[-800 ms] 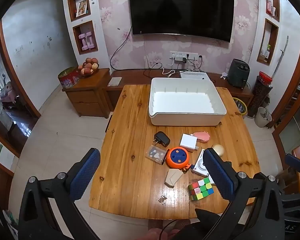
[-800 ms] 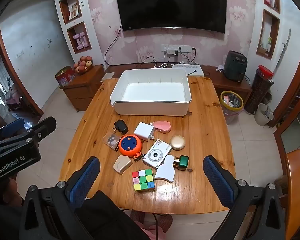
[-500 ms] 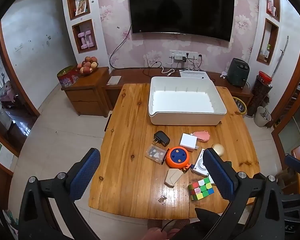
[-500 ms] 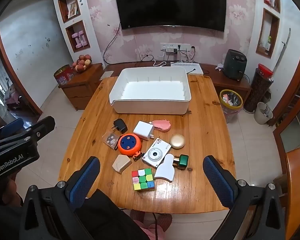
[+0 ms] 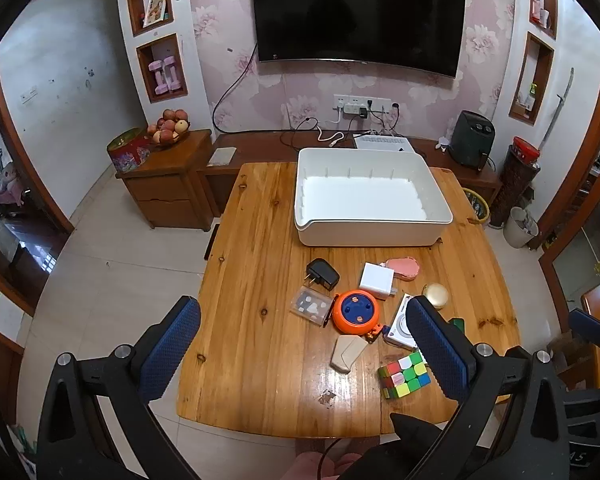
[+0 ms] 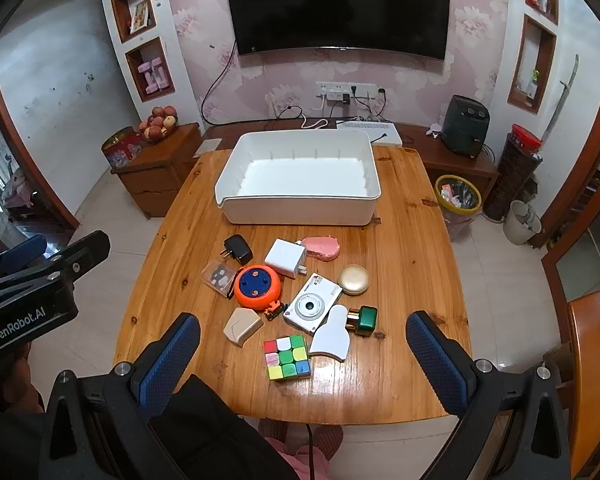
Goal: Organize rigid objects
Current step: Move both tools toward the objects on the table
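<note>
A cluster of small rigid things lies at mid-frame on the wooden bench [image 6: 400,248]: an orange round reel [image 6: 257,286], a white camera [image 6: 312,309], a colour cube [image 6: 287,357], a white charger [image 6: 285,258], a black plug [image 6: 238,249], a gold compact [image 6: 353,279] and a green bottle [image 6: 363,321]. Above them, toward the upper centre, stands the white bin [image 6: 300,210], nothing inside. The right gripper [image 6: 302,354] hangs spread wide at the lower edge, holding nothing. The left gripper [image 5: 300,340] is likewise released, low over the bench's near left part.
</note>
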Tool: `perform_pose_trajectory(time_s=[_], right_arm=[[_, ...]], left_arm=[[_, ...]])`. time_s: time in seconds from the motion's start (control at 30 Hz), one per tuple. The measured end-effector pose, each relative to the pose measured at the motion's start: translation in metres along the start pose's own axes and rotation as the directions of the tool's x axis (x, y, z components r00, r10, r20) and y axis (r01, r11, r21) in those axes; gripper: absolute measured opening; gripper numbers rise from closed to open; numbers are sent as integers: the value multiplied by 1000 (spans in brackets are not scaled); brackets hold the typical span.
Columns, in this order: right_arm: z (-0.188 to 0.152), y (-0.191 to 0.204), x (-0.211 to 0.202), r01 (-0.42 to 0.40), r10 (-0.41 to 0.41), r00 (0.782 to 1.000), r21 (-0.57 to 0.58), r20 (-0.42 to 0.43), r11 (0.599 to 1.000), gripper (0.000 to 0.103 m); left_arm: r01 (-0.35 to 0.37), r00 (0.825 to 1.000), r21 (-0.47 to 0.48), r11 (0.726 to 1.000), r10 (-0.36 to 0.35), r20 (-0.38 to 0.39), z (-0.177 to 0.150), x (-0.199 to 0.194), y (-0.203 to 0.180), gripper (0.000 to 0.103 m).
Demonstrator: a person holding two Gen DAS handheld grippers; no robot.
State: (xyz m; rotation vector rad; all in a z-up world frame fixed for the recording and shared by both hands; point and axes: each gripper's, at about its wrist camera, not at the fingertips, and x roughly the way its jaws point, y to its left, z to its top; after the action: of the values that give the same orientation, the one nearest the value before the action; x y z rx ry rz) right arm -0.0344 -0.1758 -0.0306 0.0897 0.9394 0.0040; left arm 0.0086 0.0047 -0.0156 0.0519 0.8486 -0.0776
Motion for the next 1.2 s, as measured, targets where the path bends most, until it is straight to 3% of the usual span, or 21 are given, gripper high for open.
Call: perform_pose_trajectory(time_s=[0.2, 0.33, 0.6, 0.8, 1.2], right_arm=[[1, 10, -1, 31, -31, 999, 8, -10, 999, 103], [3, 19, -2, 55, -55, 998, 11, -19, 998, 103], [-7, 33, 0, 89, -87, 995, 45, -57, 995, 103], [-19, 35, 0, 119, -113, 992, 106, -59, 987, 103], [-24, 21, 3, 161, -147, 986, 195, -82, 967, 103]], left_arm=[[31, 999, 11, 999, -32, 7, 2, 3, 7, 102], [101, 995, 11, 995, -101, 14, 4, 1, 15, 102], [167, 986, 46, 985, -168, 19, 5, 2, 25, 102], [149, 988, 115, 982, -153, 24, 7, 4, 21, 102], [182, 981, 186, 965, -191, 31, 20, 8, 9, 102]])
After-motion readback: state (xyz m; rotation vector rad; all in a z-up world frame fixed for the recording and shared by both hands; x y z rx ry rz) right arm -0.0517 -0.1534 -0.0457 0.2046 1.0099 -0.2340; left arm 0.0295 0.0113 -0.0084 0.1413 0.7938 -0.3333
